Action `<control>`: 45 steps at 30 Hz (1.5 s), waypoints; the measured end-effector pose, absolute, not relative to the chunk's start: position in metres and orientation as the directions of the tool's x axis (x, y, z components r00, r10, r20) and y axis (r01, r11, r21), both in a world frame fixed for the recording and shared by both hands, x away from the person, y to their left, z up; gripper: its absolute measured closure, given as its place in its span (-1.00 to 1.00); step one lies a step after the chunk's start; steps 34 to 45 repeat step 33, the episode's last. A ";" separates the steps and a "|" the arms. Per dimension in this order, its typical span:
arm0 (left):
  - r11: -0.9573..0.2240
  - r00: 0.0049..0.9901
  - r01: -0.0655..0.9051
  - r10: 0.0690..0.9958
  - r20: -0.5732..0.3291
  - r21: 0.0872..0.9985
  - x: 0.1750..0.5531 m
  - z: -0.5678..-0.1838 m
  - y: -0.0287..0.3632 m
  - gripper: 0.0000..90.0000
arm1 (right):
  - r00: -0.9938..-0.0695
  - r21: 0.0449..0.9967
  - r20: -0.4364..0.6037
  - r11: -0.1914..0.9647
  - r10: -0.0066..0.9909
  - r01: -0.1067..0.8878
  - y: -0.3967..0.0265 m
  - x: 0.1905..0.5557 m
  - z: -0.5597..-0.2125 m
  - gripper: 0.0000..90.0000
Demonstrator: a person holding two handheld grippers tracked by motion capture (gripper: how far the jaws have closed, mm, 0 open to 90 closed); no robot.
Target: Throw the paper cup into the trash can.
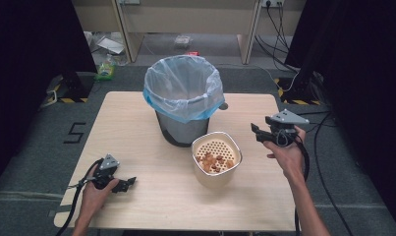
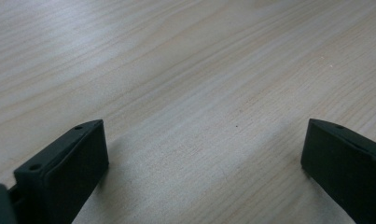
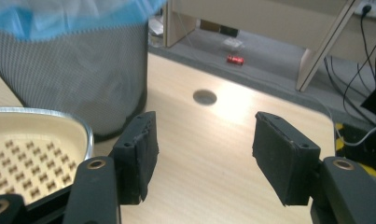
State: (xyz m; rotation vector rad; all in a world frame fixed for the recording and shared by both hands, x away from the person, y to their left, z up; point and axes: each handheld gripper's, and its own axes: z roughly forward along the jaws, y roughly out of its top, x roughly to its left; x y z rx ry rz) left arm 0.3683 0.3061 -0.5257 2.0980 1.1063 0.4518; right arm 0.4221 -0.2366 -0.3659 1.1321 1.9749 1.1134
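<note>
Right tool (image 1: 257,132) hangs above the counter (image 1: 136,128), just right of the strainer basket (image 1: 216,158), jaws partway apart with nothing between them. In the right gripper view that tool (image 3: 202,156) looks past the basket's metal rim (image 3: 45,116) toward the mesh bin (image 3: 83,70), with bare counter (image 3: 213,140) showing in the gap. Left tool (image 1: 128,184) sits low at the near left corner, well apart from everything. In the left gripper view its jaws stand wide over plain wood grain (image 2: 185,93), gripping nothing. Moving outward, the basket has a cream perforated floor and a small heap of brown, nut-like bits (image 1: 212,162) on it. Right behind it, nearly touching, stands the bin (image 1: 183,93), lined with a blue-edged clear bag (image 1: 185,105). What lies inside the bag can't be made out.
</note>
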 end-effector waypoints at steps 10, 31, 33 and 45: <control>-0.380 0.572 0.571 0.820 -0.020 0.728 0.368 -0.526 0.306 -1.00 | -0.444 0.859 -0.064 0.276 0.893 0.431 -0.249 0.402 -0.409 -0.15; -0.380 0.572 0.571 0.820 -0.019 0.728 0.368 -0.526 0.306 -1.00 | -0.447 0.779 -0.044 0.311 0.893 0.545 -0.248 0.384 -0.484 -0.22; -0.380 0.572 0.571 0.820 -0.020 0.728 0.368 -0.526 0.306 -1.00 | -0.447 0.769 -0.036 0.311 0.894 0.559 -0.247 0.384 -0.488 -0.23; -0.380 0.572 0.571 0.820 -0.020 0.728 0.368 -0.526 0.306 -1.00 | -0.447 0.769 -0.036 0.311 0.894 0.559 -0.247 0.384 -0.488 -0.23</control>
